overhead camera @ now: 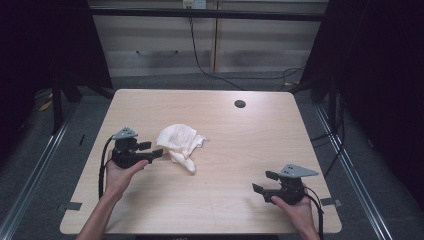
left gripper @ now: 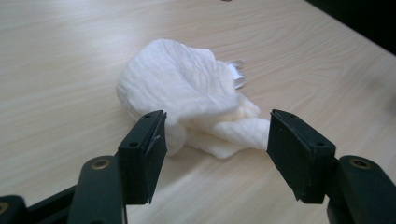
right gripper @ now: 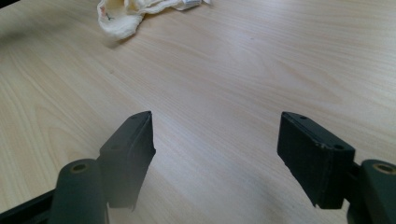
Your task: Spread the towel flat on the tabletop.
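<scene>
The left hand [overhead camera: 119, 176] is reaching in from the near left, holding its tongs [overhead camera: 150, 150] level and aiming right at the crumpled white cloth [overhead camera: 179, 142]. The cloth is lying left of the counter's [overhead camera: 250, 145] middle, its tail trailing toward the near right. The left tongs are standing apart just beside it, gripping nothing. The right tongs [overhead camera: 264, 182], near right, are gaping over bare wood.

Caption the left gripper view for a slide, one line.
Open left tool aimed at a crumpled white cloth lying on the light wooden table, nothing gripped.
</scene>
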`<act>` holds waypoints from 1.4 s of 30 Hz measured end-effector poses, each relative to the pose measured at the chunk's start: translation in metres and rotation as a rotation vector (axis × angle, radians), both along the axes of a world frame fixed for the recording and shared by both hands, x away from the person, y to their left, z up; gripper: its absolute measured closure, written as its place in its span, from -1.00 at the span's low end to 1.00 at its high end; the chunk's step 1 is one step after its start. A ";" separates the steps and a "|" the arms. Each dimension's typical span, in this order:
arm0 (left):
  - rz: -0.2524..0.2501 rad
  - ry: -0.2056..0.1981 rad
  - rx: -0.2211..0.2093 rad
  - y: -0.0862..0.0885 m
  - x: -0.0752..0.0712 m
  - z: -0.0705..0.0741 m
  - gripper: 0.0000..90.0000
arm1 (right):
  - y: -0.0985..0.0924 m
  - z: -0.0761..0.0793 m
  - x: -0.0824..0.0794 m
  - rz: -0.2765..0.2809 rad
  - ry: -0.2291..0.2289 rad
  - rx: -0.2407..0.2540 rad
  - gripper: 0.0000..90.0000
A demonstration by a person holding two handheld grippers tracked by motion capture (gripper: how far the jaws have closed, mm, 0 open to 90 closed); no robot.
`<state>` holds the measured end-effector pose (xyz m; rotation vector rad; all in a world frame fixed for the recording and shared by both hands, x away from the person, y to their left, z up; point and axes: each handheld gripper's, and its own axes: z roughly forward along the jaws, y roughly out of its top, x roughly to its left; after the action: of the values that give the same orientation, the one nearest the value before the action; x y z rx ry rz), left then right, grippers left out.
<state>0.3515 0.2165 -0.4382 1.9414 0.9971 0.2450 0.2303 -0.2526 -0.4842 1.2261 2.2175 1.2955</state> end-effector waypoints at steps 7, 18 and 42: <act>0.013 0.037 0.040 -0.001 0.028 0.006 -0.19 | 0.004 0.000 0.000 0.030 0.003 -0.007 -0.44; 0.015 0.125 0.112 -0.023 0.054 -0.019 -0.26 | 0.003 0.000 0.004 0.014 -0.008 -0.008 -0.45; -0.088 0.116 0.184 -0.039 0.019 -0.059 0.56 | 0.010 -0.002 0.003 0.042 -0.001 -0.029 -0.45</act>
<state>0.3702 0.1775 -0.4971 2.1825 0.9898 0.1807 0.2332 -0.2421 -0.4861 1.1747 2.2649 1.2751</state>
